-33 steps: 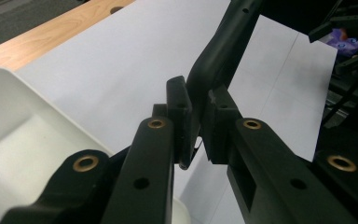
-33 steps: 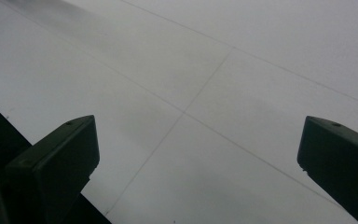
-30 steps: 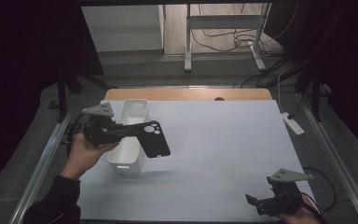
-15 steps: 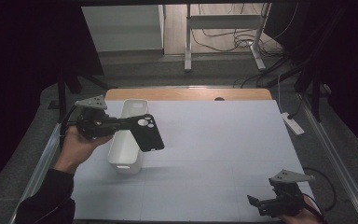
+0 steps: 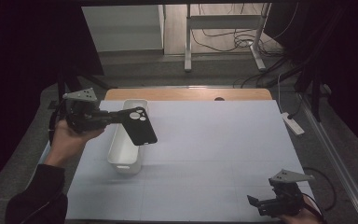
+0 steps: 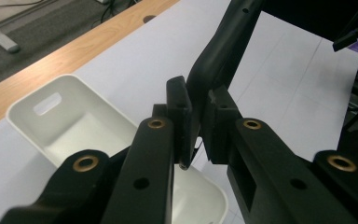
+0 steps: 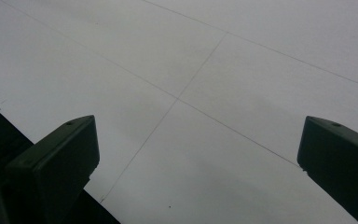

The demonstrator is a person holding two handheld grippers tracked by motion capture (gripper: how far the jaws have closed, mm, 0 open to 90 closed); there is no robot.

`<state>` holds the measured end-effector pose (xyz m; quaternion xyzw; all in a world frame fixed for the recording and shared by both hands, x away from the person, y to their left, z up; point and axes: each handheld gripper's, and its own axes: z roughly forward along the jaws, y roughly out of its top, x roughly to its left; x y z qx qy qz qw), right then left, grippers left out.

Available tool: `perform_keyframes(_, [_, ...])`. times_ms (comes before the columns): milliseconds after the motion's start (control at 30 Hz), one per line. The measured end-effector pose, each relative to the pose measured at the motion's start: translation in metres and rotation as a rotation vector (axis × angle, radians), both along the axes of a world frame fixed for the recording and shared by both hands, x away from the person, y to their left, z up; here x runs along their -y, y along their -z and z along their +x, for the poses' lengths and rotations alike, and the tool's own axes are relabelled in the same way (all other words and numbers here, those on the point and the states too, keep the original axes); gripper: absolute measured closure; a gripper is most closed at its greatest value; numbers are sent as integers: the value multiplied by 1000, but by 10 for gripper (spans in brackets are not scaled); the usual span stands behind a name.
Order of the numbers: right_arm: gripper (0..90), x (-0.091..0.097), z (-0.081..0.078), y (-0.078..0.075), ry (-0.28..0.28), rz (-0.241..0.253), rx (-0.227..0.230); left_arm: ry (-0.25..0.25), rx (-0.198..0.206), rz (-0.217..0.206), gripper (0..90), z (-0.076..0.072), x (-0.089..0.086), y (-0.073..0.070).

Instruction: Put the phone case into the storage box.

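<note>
A black phone case [image 5: 139, 125] with round camera cut-outs hangs in the air over a long white bin [image 5: 127, 138] at the table's left. My left gripper [image 5: 117, 116] is shut on the case's edge. In the left gripper view the two pads [image 6: 181, 114] pinch the case [image 6: 223, 51], which rises up and to the right above the bin [image 6: 70, 116]. Near the table's front right corner my right gripper [image 5: 256, 204] stands open. Its jaws sit wide apart over bare white table [image 7: 205, 84] with nothing between them.
The bin looks empty inside. A wooden strip [image 5: 186, 94] runs along the table's far edge. A white power strip [image 5: 292, 123] lies off the right side. Desk legs and cables [image 5: 223, 42] stand on the floor beyond.
My left gripper has lifted the phone case and carried it a little away from me, now higher over the bin. The right gripper has not moved.
</note>
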<state>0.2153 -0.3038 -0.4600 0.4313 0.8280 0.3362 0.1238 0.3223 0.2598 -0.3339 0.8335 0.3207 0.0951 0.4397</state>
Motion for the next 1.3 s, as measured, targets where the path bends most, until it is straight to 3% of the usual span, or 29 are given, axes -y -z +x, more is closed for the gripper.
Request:
perform_keyframes(533, [0,2,0,0,7,14,8,-65,8,19,823,13,-29,6])
perform_keyframes(1300, [0,2,0,0,4,18,5,-140,14,50,822,44,-44,18])
